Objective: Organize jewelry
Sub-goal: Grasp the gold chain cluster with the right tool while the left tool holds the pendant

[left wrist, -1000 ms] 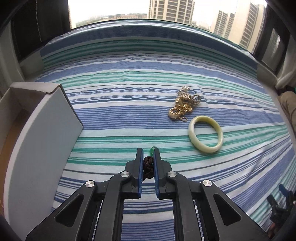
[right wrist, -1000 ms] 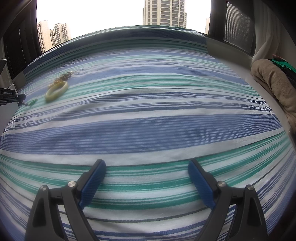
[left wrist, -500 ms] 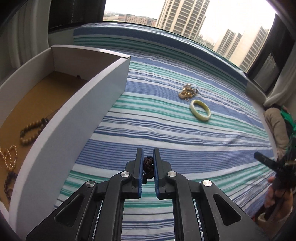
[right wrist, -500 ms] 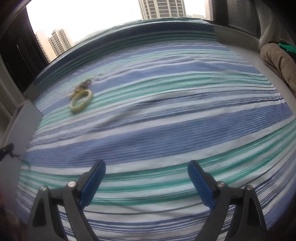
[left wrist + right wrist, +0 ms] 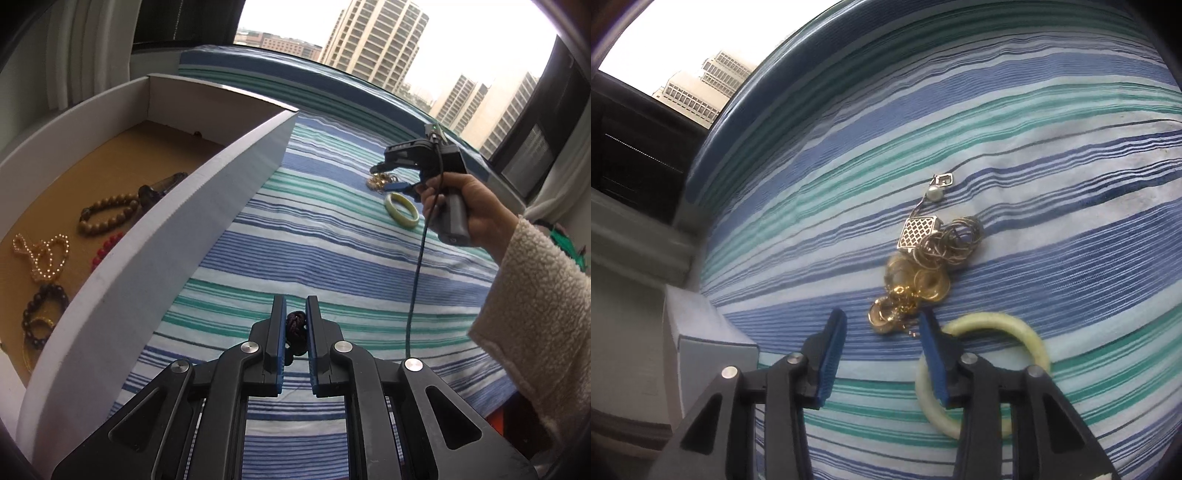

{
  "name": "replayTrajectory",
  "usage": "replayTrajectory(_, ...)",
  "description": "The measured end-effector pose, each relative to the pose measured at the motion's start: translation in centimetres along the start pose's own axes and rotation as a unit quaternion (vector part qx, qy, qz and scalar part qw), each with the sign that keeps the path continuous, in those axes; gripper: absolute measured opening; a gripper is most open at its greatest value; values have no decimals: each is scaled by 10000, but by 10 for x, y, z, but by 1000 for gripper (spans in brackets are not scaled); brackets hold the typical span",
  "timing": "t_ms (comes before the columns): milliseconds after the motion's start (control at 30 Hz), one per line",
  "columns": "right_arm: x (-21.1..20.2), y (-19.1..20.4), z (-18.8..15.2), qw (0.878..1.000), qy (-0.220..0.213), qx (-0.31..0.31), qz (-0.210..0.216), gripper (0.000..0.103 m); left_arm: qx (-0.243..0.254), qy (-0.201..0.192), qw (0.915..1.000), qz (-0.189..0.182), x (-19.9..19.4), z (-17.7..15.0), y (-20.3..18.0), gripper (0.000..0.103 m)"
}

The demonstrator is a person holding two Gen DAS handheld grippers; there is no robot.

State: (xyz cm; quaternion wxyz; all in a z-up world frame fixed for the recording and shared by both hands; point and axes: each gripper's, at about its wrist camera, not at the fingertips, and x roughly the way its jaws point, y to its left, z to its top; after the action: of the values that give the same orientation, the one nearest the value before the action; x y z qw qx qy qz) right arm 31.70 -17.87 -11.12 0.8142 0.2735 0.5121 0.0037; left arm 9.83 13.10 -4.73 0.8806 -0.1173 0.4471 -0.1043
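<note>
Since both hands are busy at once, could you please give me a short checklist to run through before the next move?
1. Left tool shut on the dark knotted cord: ok.
2. Cord piece over the white box: not ok, it hangs over the striped cloth beside the wall.
3. Right tool lined up with the gold jewelry pile: ok, only the nearest gold piece lies between its closing jaws.
4. Pads gripping gold: not ok, no contact yet.
5. Pale green bangle clear of the jaws: cannot tell, one finger overlaps it.
</note>
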Motion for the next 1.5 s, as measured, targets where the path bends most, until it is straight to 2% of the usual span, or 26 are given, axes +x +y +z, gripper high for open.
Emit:
replayTrajectory(33,7,4,1,9999,48,11,-124,42,-22,22,10000,-36,1,-1,1,8)
replayTrajectory(200,17,28,1,9947,-321,-319,-926,39,-98,94,9998,-165,8,-2,3,8)
replayTrajectory(233,19,34,-1,9900,-397,-541,-1243,24,-117,102,9997,-184,8,-2,3,8)
replayTrajectory(267,22,36,-3,9860,-473,-729,-1426,15,-134,95,9997,-203,6,-3,4,8)
replayTrajectory(367,13,32,-12,9880,-520,-884,-1156,10,-160,32,9997,-204,-6,-4,8,8)
replayTrajectory(467,-24,27,-23,9909,-603,-1070,-556,6,-244,-48,9993,-263,-23,-2,13,8)
replayTrajectory(500,-41,26,-26,9904,-643,-1166,-380,0,-257,-105,9992,-277,-30,0,13,8)
replayTrajectory(633,-92,40,-38,9851,-706,-1565,101,0,-349,-393,9975,-473,-61,12,14,8)
replayTrajectory(700,-108,56,-42,9798,-726,-1857,180,0,-384,-539,9965,-511,-76,18,16,8)
replayTrajectory(767,-109,72,-42,9747,-544,-2169,-12,1,-369,-676,9960,-462,-87,22,17,8)
replayTrajectory(833,-93,77,-41,9714,-178,-2355,-253,7,-374,-767,9954,-425,-93,22,20,8)
replayTrajectory(867,-82,76,-40,9697,-78,-2414,-374,16,-391,-783,9953,-410,-94,21,22,8)
replayTrajectory(900,-72,70,-39,9672,-53,-2490,-502,42,-416,-778,9953,-395,-98,18,26,8)
replayTrajectory(933,-60,68,-38,9634,-40,-2601,-646,49,-448,-752,9954,-379,-98,15,28,8)
replayTrajectory(1033,-26,58,-40,9530,53,-2827,-1086,49,-545,-626,9959,-352,-95,9,35,8)
replayTrajectory(1167,8,48,-36,9478,109,-2917,-1285,49,-644,-478,9962,-328,-86,5,41,8)
replayTrajectory(1200,11,47,-36,9448,148,-2982,-1350,44,-654,-464,9962,-325,-85,5,42,8)
replayTrajectory(1233,10,48,-37,9409,77,-3078,-1413,25,-657,-462,9962,-324,-85,5,42,8)
replayTrajectory(1267,6,48,-36,9430,94,-3051,-1329,15,-657,-468,9962,-328,-86,5,43,8)
replayTrajectory(1333,-7,47,-35,9507,82,-2896,-1108,7,-664,-491,9960,-355,-88,8,44,8)
replayTrajectory(1500,-57,64,-39,9513,-211,-2996,-699,7,-735,-628,9936,-584,-104,21,44,8)
